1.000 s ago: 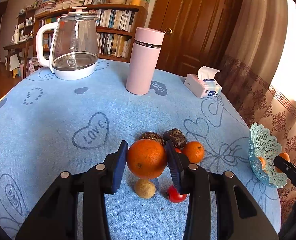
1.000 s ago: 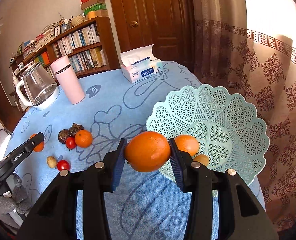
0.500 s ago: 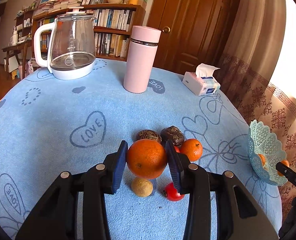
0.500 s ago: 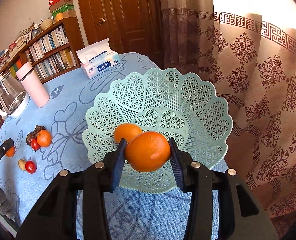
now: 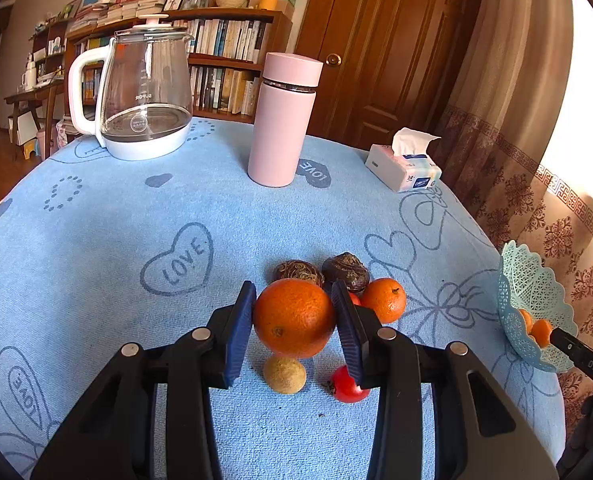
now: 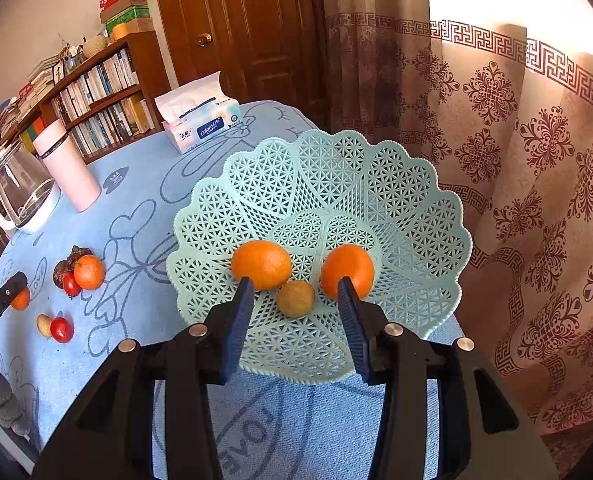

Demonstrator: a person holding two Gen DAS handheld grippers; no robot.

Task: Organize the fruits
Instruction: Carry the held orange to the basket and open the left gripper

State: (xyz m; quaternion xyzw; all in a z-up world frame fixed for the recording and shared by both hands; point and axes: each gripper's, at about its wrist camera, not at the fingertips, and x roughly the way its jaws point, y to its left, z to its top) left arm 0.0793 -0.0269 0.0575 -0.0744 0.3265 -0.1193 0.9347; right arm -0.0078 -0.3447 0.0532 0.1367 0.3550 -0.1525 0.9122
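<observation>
While the left gripper (image 5: pixel 294 320) clamps a firm, round orange (image 5: pixel 294 317) at its widest middle, the right gripper (image 6: pixel 296 304) hangs open and empty above the basket (image 6: pixel 416 208) near the table's edge.

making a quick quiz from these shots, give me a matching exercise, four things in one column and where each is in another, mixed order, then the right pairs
Things:
1. big orange
2. small tan fruit
3. red tomato
4. tissue pack

Places:
A. lying in the mint basket between two oranges
B. on the blue cloth, below the left tongs' right pad
C. near the table's far edge, in front of the wooden door
D. clamped between the left tongs' pads

Pairs: 1-D, 2-A, 3-B, 4-C
</observation>
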